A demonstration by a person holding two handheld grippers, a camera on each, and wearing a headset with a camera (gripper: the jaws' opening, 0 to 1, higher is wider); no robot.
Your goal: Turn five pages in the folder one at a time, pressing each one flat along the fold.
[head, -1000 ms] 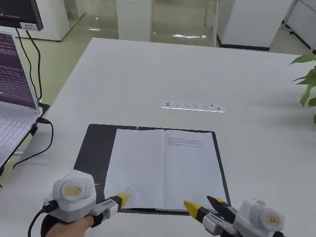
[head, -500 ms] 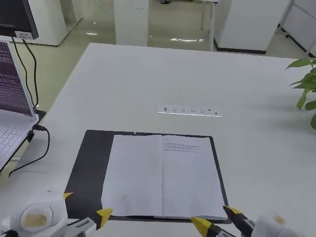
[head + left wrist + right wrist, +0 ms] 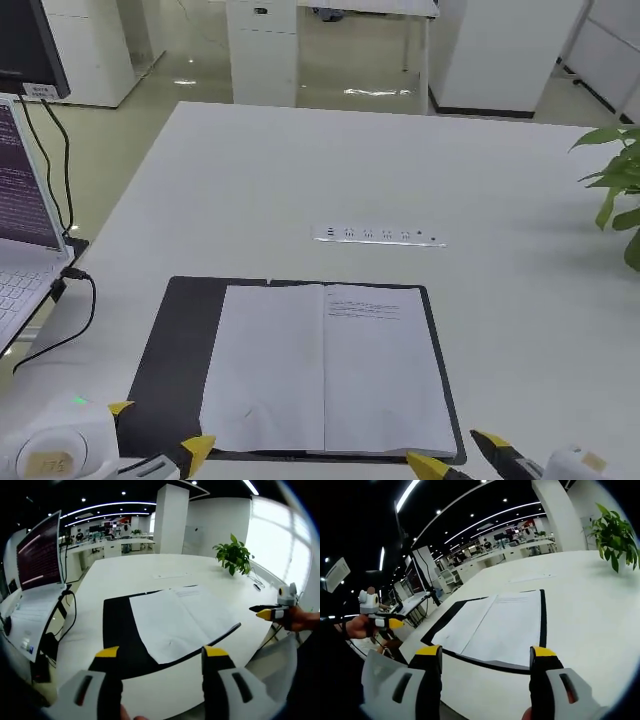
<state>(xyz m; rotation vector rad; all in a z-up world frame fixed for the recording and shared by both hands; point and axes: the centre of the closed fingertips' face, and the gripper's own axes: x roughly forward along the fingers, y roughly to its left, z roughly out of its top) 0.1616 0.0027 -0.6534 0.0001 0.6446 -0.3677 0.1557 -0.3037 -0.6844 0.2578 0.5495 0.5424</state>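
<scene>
An open folder (image 3: 316, 368) is shown flat on a white table (image 3: 500, 200), directly ahead of two hand-held grippers that hang at the near edge. The fold (image 3: 324, 372) is seen running straight away from the person, so the long axis of each page lies near to far, with the left-hand page (image 3: 262, 370) and the printed right-hand page (image 3: 385, 372) mirrored about it.

The left gripper (image 3: 158, 427) is held over the near left corner of the black cover, its jaws spread wide and nothing between them. The right gripper (image 3: 458, 452) is poised just beside the near right corner of the right-hand page, its jaws likewise spread and gripping nothing. In the left gripper view, the folder is framed between the yellow tips of the left gripper (image 3: 161, 652). In the right gripper view, the near edge of the right-hand page is seen just beyond the right gripper (image 3: 486, 651).

The right gripper is judged the nearer to the free outer edge of the next page, and a lift from that corner, swept leftward over the fold, appears to be called for. Bare table is left to the right of the folder. A power strip (image 3: 378, 236) lies well apart beyond the far edge, and a laptop (image 3: 20, 230) stands off to the left, clear of the swing of a page.
</scene>
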